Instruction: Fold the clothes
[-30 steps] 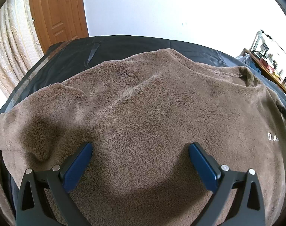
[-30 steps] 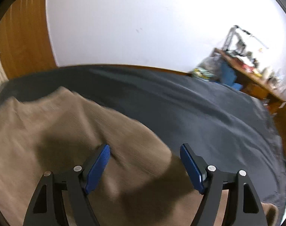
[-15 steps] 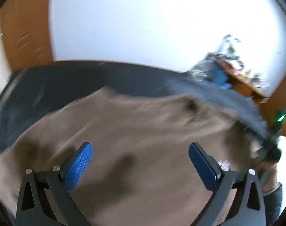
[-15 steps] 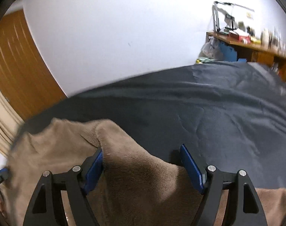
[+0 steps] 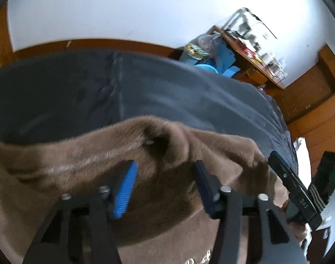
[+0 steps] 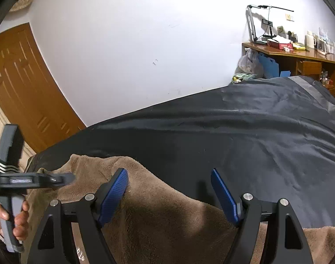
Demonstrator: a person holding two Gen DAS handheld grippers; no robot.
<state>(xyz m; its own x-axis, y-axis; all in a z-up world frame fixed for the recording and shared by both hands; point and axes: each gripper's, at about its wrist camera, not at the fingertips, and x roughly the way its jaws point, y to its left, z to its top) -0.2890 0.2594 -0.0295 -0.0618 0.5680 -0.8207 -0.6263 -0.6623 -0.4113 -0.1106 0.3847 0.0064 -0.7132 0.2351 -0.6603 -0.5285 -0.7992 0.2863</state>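
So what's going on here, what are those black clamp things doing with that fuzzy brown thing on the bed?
A person is folding a fuzzy brown fleece top spread on a dark grey bed cover, using a handheld two-finger gripper in each hand. The left gripper is partly closed around a raised fold near the collar. The right gripper is open, its fingers straddling the top's edge without pinching it. A cluttered wooden desk stands behind.

The left gripper (image 5: 165, 176) hangs over the brown fleece garment (image 5: 79, 160), its blue pads apart around a raised fold, near the dark bedspread's (image 5: 167, 88) near edge.
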